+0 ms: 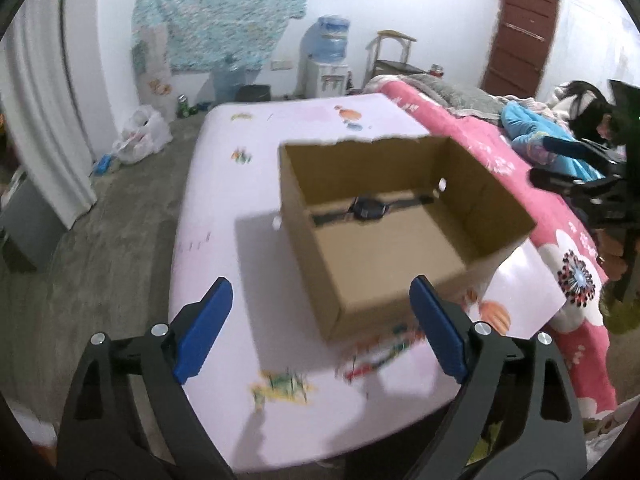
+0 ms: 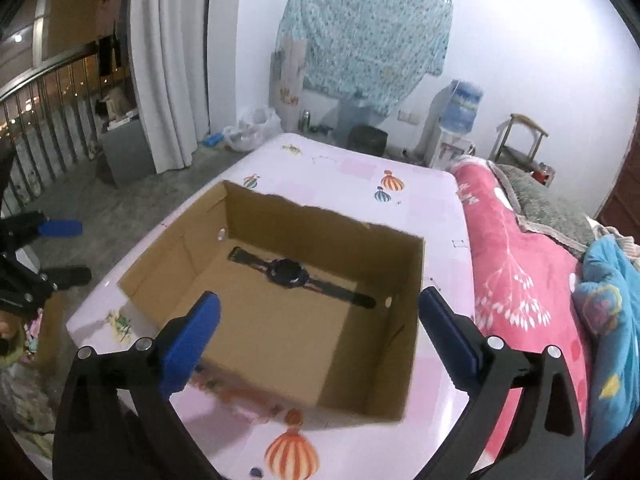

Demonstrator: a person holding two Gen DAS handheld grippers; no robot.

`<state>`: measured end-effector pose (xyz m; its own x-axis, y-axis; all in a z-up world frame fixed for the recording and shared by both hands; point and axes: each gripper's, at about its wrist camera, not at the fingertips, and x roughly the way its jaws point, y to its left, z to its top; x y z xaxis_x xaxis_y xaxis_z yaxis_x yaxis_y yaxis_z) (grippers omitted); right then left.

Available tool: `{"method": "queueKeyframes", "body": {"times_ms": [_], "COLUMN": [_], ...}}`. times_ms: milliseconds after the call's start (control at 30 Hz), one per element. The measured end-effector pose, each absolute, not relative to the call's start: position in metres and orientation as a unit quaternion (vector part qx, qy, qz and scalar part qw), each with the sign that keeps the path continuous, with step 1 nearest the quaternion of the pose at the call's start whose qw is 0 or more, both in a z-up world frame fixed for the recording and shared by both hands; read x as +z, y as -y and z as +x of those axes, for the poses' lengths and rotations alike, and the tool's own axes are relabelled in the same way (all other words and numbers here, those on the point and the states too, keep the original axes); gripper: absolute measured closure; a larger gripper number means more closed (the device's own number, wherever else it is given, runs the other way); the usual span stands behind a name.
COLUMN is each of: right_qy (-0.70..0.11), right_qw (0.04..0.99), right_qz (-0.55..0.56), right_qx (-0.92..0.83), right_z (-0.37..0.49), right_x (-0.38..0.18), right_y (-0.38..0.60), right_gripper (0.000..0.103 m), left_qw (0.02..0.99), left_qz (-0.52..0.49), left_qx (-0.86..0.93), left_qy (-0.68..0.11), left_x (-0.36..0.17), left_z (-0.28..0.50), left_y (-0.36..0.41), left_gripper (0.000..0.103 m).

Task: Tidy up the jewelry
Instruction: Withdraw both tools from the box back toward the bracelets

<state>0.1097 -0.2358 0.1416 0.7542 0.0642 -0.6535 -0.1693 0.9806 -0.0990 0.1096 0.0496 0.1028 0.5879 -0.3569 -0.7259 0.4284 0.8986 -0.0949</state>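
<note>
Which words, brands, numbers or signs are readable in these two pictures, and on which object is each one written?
None can be read.
Watch in the cardboard box: face dark and blurred, no digits legible.
Water bottle on the dispenser: label too blurred.
Table cover: only balloon pictures, no words.

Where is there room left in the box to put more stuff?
Inside the cardboard box, the black watch lies stretched along the far wall. The whole near half of the floor, from the watch to the front wall, is bare. Outside the box, the table is bare along its far end. Both grippers are open and empty.
</note>
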Motion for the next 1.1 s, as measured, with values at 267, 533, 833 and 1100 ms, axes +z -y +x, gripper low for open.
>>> {"method": "queueKeyframes", "body": {"times_ms": [267, 533, 833, 1100], "right_qy": [-0.381, -0.428, -0.397, -0.4], "right_qw": [0.923, 0.901, 0.917, 0.916], "right_qz": [-0.049, -0.07, -0.03, -0.015], "right_qx": [0.015, -0.02, -0.002, 0.035], "right_z": [0.045, 0.016, 0.014, 0.032], "right_x": [0.094, 0.034, 0.038, 0.034], "right_y": [0.221, 0.212, 0.205, 0.192], "right_gripper": [0.007, 0.007, 0.007, 0.007], "left_qw": [0.872, 0.861, 0.857, 0.853], "left_qz": [0.034, 0.078, 0.074, 0.093], "left_qx": [-0.166, -0.11, -0.095, -0.095], "left_qy": [-0.459, -0.49, -0.501, -0.505], "left_x": [0.028, -0.021, -0.038, -0.037], "left_z": [0.075, 0.078, 0.095, 0.095], "left_y": [-0.057, -0.051, -0.044, -0.04], "left_gripper": [0.015, 0.015, 0.01, 0.007]}}
